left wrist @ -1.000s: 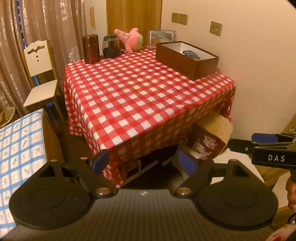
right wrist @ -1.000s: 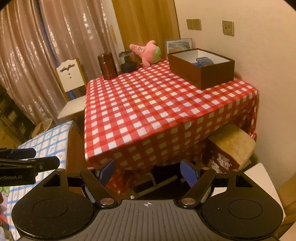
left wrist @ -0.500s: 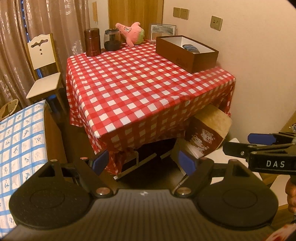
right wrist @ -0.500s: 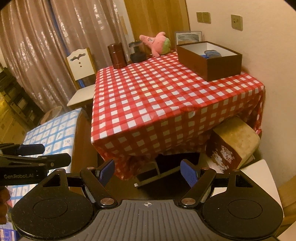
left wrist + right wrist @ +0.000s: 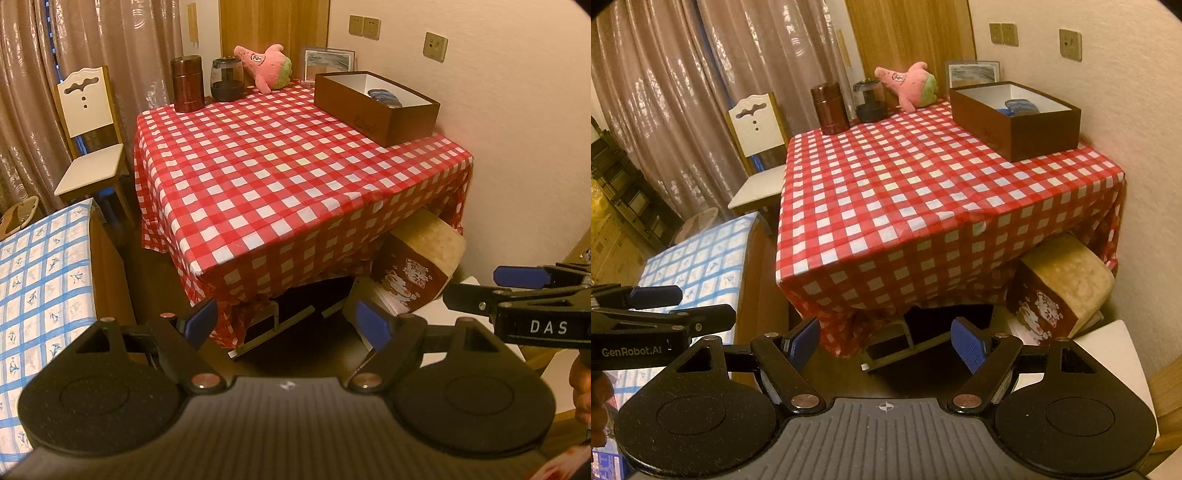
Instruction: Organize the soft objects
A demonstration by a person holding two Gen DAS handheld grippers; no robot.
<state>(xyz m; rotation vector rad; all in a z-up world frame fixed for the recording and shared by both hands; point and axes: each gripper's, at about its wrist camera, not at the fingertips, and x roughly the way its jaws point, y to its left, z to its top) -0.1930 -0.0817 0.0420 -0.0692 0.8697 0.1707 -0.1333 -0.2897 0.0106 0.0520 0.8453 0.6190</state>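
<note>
Two grippers sit nearest me, the left gripper (image 5: pixel 282 325) and right gripper (image 5: pixel 886 343), both with blue-padded jaws spread apart and empty, held back off the near edge of the red-and-white checked table (image 5: pixel 280 173), I judge to keep the whole top in view. Farther on, at 2 o'clock, the brown open cardboard box (image 5: pixel 373 107) holds a blue-grey soft bundle (image 5: pixel 384 96). Farthest, at 12 o'clock, the pink star-shaped plush toy (image 5: pixel 264 66) lies outside it, propped by the dark jars (image 5: pixel 186 84).
</note>
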